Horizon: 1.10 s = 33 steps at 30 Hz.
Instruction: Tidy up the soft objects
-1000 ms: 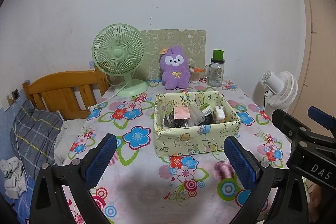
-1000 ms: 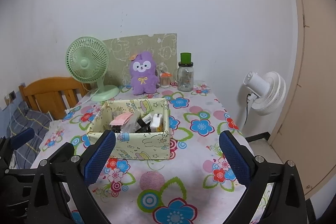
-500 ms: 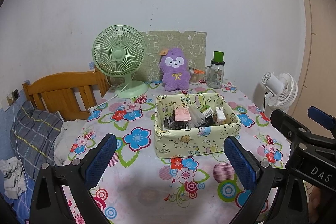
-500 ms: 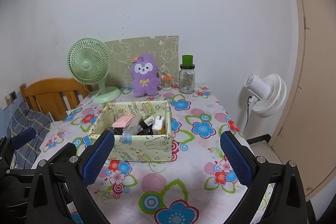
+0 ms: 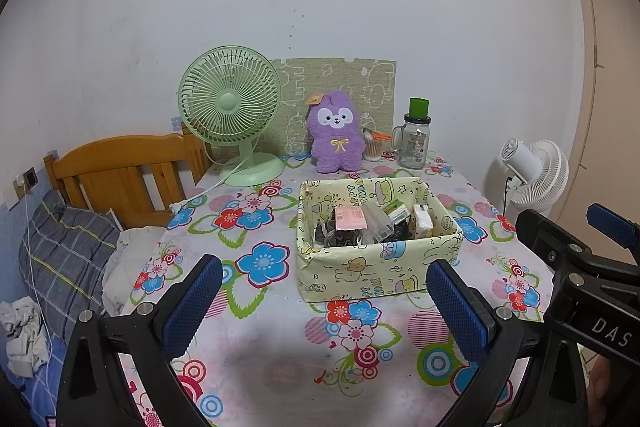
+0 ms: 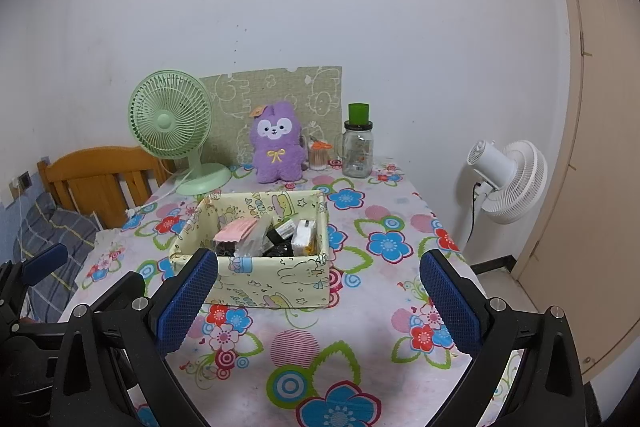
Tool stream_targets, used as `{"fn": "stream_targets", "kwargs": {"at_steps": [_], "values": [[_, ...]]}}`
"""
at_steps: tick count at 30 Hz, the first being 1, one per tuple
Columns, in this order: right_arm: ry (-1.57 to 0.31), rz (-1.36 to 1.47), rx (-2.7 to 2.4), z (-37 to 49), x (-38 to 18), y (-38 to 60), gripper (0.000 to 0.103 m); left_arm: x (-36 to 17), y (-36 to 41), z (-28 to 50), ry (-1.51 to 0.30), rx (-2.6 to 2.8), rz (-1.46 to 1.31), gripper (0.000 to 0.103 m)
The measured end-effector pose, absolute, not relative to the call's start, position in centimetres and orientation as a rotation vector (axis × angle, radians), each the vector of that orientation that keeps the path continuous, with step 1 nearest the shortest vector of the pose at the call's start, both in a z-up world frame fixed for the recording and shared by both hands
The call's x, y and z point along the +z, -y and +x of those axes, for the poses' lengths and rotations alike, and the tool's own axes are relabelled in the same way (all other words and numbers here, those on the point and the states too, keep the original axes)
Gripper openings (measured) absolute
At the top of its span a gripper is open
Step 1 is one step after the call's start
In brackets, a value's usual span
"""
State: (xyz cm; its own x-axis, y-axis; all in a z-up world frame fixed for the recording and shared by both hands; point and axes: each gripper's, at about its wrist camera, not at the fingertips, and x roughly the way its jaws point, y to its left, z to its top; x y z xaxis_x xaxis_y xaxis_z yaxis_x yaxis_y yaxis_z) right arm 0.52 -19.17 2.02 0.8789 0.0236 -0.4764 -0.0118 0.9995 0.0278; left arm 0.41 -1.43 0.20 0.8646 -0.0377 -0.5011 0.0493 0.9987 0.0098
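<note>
Over the near worktop point(image 5: 280, 355) edge, left tongs point(image 5: 324, 301) and right tongs point(image 6: 318, 293) hover spread wide, holding nothing. Beyond them a cartoon-print box point(image 5: 380, 269) holds packets and small cartons, jumbled. Purple plush point(image 5: 337, 137) stands upright at the far edge, facing the cameras, between green fan point(image 5: 232, 111) and glass jar point(image 5: 414, 143).
</note>
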Motion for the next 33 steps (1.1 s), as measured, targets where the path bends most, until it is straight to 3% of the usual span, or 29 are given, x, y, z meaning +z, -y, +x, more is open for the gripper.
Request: {"fn": "stream_targets", "kwargs": {"at_steps": [33], "values": [[-0.496, 0.024, 0.019, 0.58, 1.96, 19.09, 0.102, 0.02, 1.51, 0.64, -0.518, -0.038, 0.025, 0.103]]}}
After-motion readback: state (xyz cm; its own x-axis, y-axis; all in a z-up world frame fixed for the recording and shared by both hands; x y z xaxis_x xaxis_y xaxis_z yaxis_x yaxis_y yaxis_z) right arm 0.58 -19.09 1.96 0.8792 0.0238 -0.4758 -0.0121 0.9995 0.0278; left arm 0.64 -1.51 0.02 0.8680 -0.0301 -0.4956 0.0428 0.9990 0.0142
